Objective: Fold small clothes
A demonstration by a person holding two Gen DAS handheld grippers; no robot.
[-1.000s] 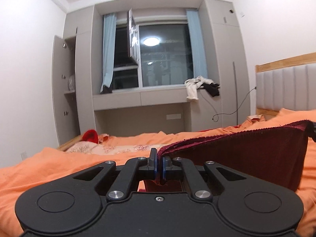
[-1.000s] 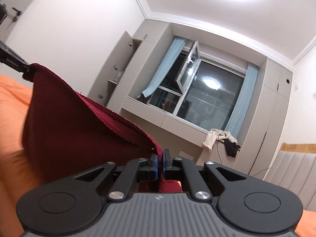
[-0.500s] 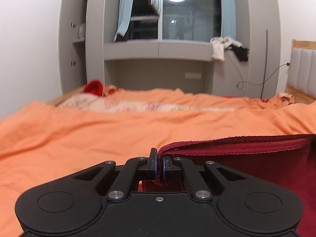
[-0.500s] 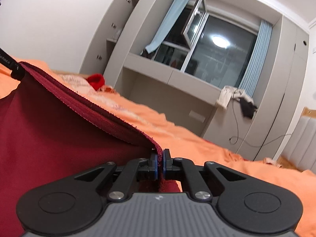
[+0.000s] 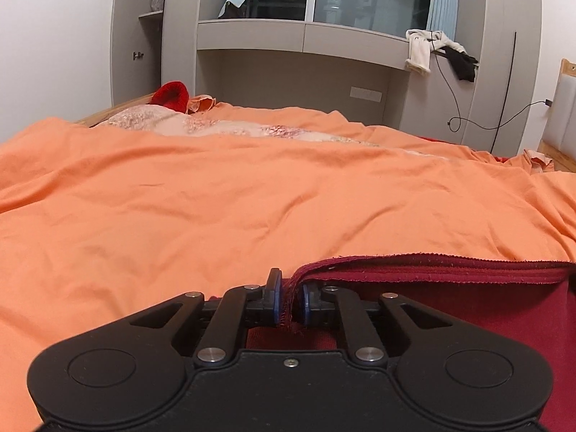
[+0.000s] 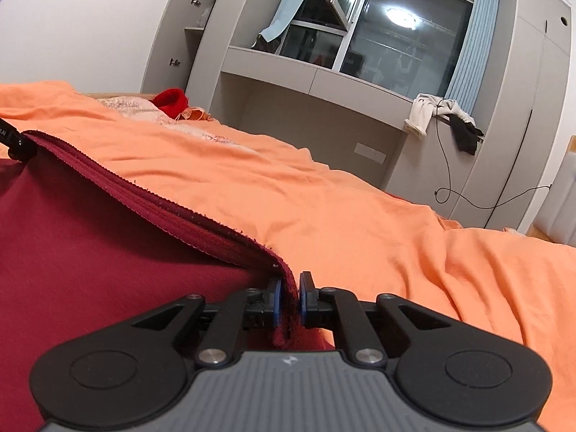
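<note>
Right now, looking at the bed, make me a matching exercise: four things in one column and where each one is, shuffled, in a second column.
Things:
1. dark red garment
2. bright red item
3. white cloth
4. orange bedcover

Places:
A. hanging off the grey ledge under the window
B. spread over the bed
C. at the bed's far left corner
D. pinched at its edge by the left tool and right tool

Pairs: 1-D, 2-C, 3-A, 4-B

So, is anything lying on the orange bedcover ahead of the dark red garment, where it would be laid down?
Nothing visible: the orange bedcover ahead of the dark red garment is bare, only wrinkled.
</note>
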